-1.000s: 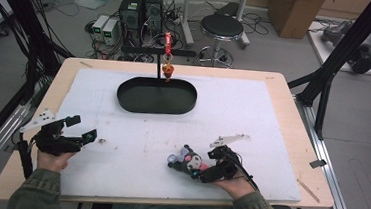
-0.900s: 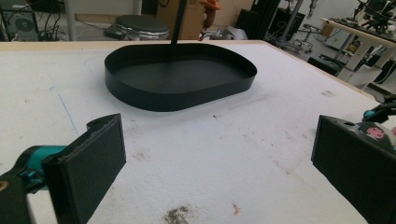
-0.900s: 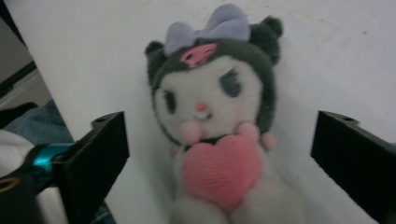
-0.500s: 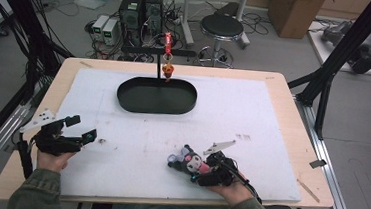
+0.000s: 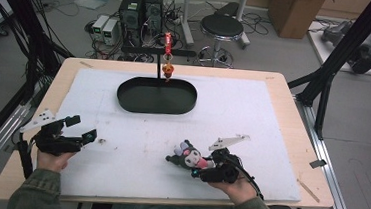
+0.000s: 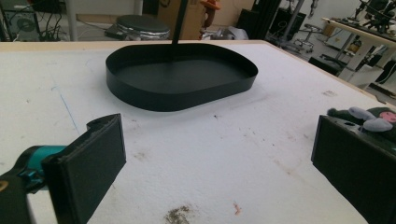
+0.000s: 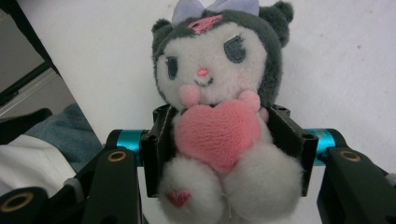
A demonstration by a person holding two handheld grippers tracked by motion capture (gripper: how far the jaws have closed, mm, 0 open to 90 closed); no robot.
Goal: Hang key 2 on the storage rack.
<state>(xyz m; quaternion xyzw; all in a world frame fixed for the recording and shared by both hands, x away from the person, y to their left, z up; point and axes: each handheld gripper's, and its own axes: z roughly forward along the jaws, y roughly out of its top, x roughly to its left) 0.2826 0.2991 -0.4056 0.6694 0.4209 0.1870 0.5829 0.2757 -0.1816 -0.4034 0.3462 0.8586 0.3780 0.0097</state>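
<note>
Plush toy (image 7: 219,121) btwn closing R hand-held gripper (image 7: 224,149) jaws, squeezed.

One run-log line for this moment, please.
right tongs: just closed on plush toy | left tongs: open, idle | black tray: empty

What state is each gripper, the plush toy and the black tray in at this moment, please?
Right gripper: jaws have just been closing, pads now pressing the toy's sides.
Plush toy: clamped at the body, pink heart facing the camera.
Left gripper: open, nothing between its jaws.
Black tray: empty, flat on the white mat.
</note>
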